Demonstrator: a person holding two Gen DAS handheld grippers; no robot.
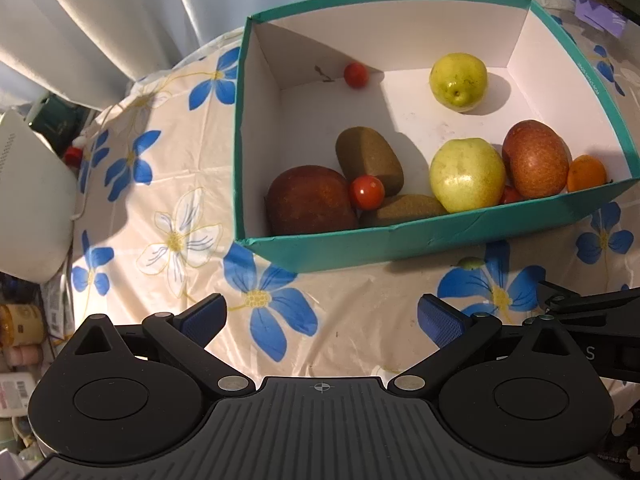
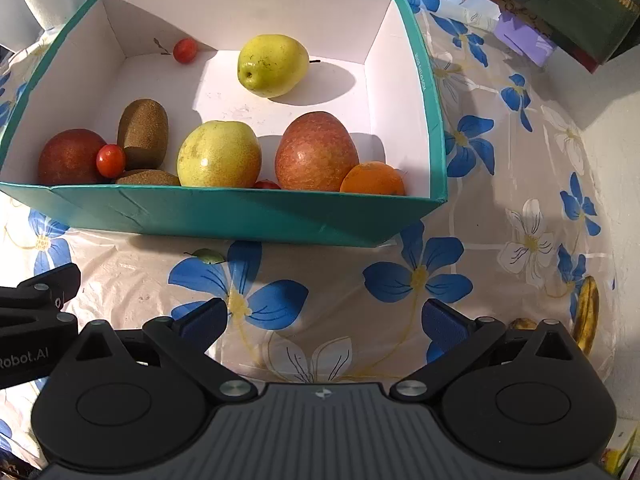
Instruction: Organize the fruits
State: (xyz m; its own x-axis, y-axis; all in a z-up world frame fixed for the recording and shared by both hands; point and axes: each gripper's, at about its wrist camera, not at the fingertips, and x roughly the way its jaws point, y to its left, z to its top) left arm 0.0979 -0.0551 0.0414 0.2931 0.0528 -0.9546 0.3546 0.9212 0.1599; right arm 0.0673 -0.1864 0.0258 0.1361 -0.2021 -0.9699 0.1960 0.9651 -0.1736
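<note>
Fruit fills a teal cardboard box (image 2: 240, 212) standing on a table under a blue-flowered tablecloth (image 2: 420, 276). Along the near wall lie a dark red apple (image 2: 70, 156), a cherry tomato (image 2: 110, 160) touching it, two kiwis (image 2: 143, 134), a yellow-green apple (image 2: 219, 154), a red-orange apple (image 2: 316, 152) and a small orange (image 2: 372, 179) in the near right corner. A yellow pear (image 2: 272, 65) sits toward the far wall, and another cherry tomato (image 2: 185, 50) rests in the far left corner. A banana (image 2: 586, 314) lies on the cloth, well right of the box. The left gripper (image 1: 322, 320) and right gripper (image 2: 324, 322) hover near the box, both spread wide and empty.
</note>
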